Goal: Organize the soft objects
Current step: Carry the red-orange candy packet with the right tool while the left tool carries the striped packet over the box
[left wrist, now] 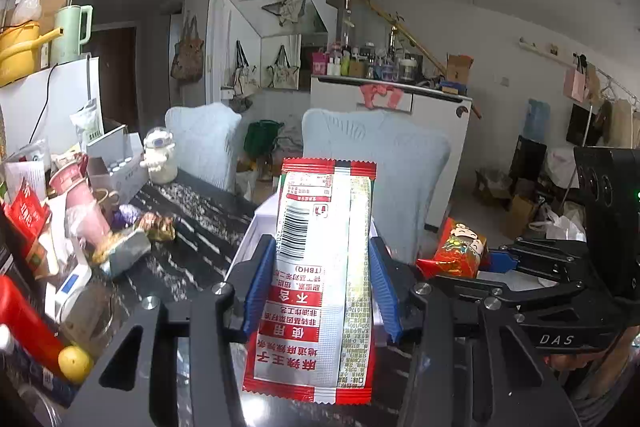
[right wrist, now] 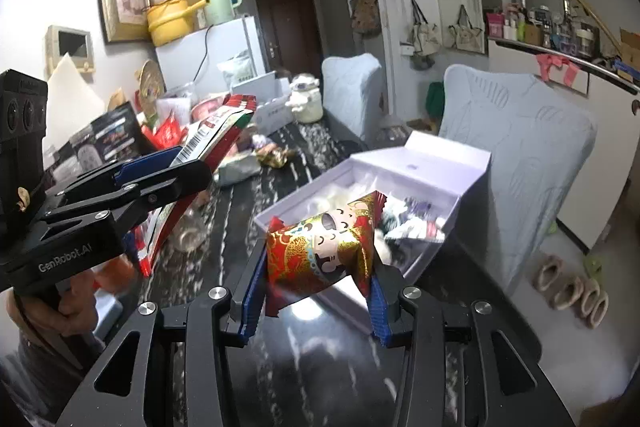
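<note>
Leftmost, we list the long red-and-silver snack sachet (left wrist: 316, 287), clamped flat between the blue pads of the left gripper (left wrist: 318, 291), jaws drawn in to the packet's width and pressing both long edges. We judge it light, limp and glossy: likely to bow or slide if pinched at a corner, so the mid-length hold across its width suits it.

Next, to the right, the foil-wrapped candy pouch (right wrist: 324, 251), red and gold with a cartoon figure, gripped across its puffed body by the right gripper (right wrist: 316, 291), jaws narrowed onto it. We judge it airy, crinkly and crushable; a gentle squeeze at the middle, clear of the twisted ends, seems best.

Farther right stands the open lilac box (right wrist: 472, 163) on the dark marble table (right wrist: 320, 343), already holding small wrapped sweets; the pouch hangs just near of its front wall.

Left wrist view alone gives the sachet's printed back and barcode. Right wrist view alone shows the box interior, and the sachet edge-on above the far-left clutter.
</note>
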